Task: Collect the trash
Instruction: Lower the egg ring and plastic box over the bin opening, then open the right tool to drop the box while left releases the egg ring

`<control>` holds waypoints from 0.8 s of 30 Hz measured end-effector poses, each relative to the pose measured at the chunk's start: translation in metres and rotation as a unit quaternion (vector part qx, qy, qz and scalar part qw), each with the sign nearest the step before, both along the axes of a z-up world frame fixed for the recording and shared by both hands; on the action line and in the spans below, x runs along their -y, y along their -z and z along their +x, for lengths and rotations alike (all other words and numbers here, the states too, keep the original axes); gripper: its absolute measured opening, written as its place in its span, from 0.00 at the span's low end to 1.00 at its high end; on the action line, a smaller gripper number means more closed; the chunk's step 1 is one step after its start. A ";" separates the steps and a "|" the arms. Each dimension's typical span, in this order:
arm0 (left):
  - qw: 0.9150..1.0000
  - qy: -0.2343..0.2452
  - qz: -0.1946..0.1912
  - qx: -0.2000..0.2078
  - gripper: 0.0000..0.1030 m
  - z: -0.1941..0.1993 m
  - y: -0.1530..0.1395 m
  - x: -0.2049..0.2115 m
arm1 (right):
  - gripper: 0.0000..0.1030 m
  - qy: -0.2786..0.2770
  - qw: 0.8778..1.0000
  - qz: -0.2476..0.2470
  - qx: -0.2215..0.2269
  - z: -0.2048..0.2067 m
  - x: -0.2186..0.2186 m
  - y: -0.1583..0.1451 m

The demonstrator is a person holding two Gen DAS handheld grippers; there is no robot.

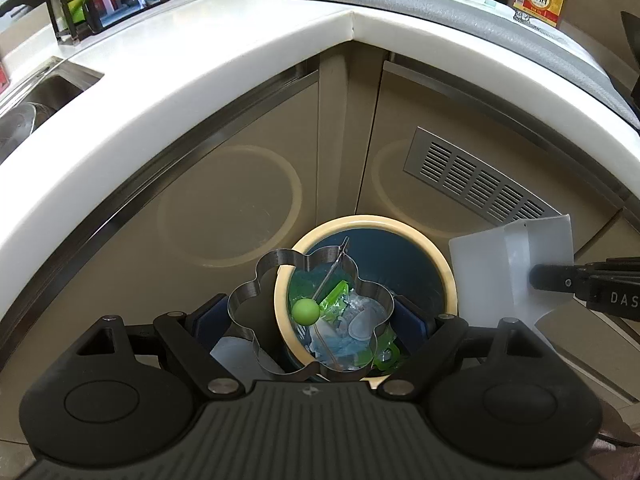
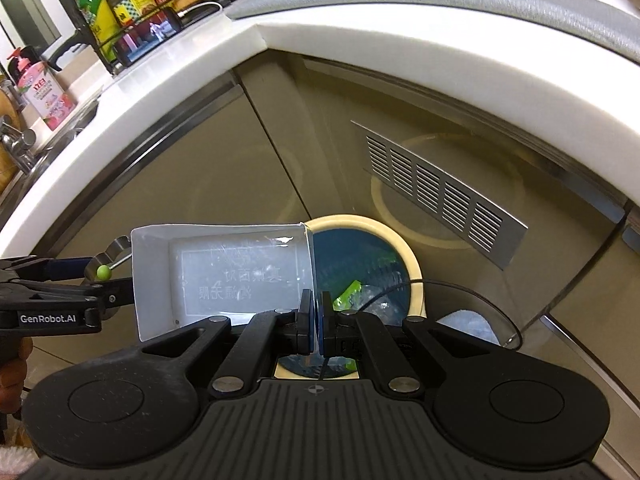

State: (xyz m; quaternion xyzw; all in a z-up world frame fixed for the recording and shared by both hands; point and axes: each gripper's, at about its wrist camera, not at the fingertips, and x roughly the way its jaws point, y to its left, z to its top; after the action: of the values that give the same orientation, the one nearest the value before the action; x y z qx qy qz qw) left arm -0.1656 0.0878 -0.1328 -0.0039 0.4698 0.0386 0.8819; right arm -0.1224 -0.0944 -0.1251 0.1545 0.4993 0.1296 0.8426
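Nearest the left wrist camera, the left tool (image 1: 310, 320) stands wide and clamps a flower-shaped metal ring mould (image 1: 280, 276) between its pads, its wire handle ending in a green knob (image 1: 305, 311). It hangs directly over the trash bin (image 1: 436, 258), a dark pail with a cream rim standing on the floor against the cabinet doors (image 1: 248, 200) below the table (image 1: 224, 60).

The right tool (image 2: 316, 320) is clenched tight on the thin wall of a white plastic box (image 2: 236, 276), tipped on its side with its mouth toward the bin's rim.

Progress: the bin already holds green and clear wrappers (image 1: 344, 304), so part of the collection appears done. Both held items are not yet released; dropping them remains. Whether more trash lies elsewhere cannot be told.
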 end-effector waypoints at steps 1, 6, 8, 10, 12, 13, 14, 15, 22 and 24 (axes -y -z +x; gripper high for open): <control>1.000 0.000 -0.001 -0.002 0.86 0.001 0.001 0.000 | 0.02 0.000 1.000 -0.001 -0.002 0.001 0.000 0.002; 1.000 -0.002 -0.004 -0.012 0.86 0.008 0.009 0.000 | 0.02 0.004 1.000 -0.007 -0.011 0.007 0.000 0.011; 1.000 -0.002 -0.006 -0.021 0.86 0.012 0.013 0.000 | 0.02 0.006 1.000 -0.008 -0.017 0.009 -0.001 0.015; 0.999 -0.002 -0.010 -0.031 0.86 0.016 0.019 0.000 | 0.02 0.007 1.000 -0.010 -0.022 0.012 0.000 0.019; 0.999 -0.001 -0.014 -0.040 0.86 0.020 0.024 0.001 | 0.02 0.008 0.999 -0.011 -0.029 0.016 0.001 0.025; 0.999 0.000 -0.015 -0.044 0.86 0.022 0.026 0.001 | 0.02 0.009 0.999 -0.011 -0.033 0.019 0.001 0.028; 0.999 0.000 -0.016 -0.048 0.86 0.025 0.029 0.001 | 0.02 0.009 0.999 -0.012 -0.036 0.021 0.002 0.031; 0.998 0.001 -0.017 -0.053 0.86 0.028 0.031 0.002 | 0.02 0.010 0.999 -0.013 -0.039 0.024 0.001 0.034; 0.996 0.009 -0.012 -0.093 0.86 0.054 0.056 0.006 | 0.02 0.012 0.998 -0.022 -0.057 0.048 -0.001 0.054; 0.995 0.010 -0.009 -0.100 0.86 0.061 0.061 0.006 | 0.02 0.011 0.998 -0.028 -0.061 0.056 -0.004 0.060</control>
State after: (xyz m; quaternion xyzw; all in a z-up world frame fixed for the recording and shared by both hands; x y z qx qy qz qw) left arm -0.1051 0.0813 -0.1942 -0.0031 0.5558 0.0255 0.8309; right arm -0.0668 -0.0908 -0.1850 0.1441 0.5513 0.0967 0.8161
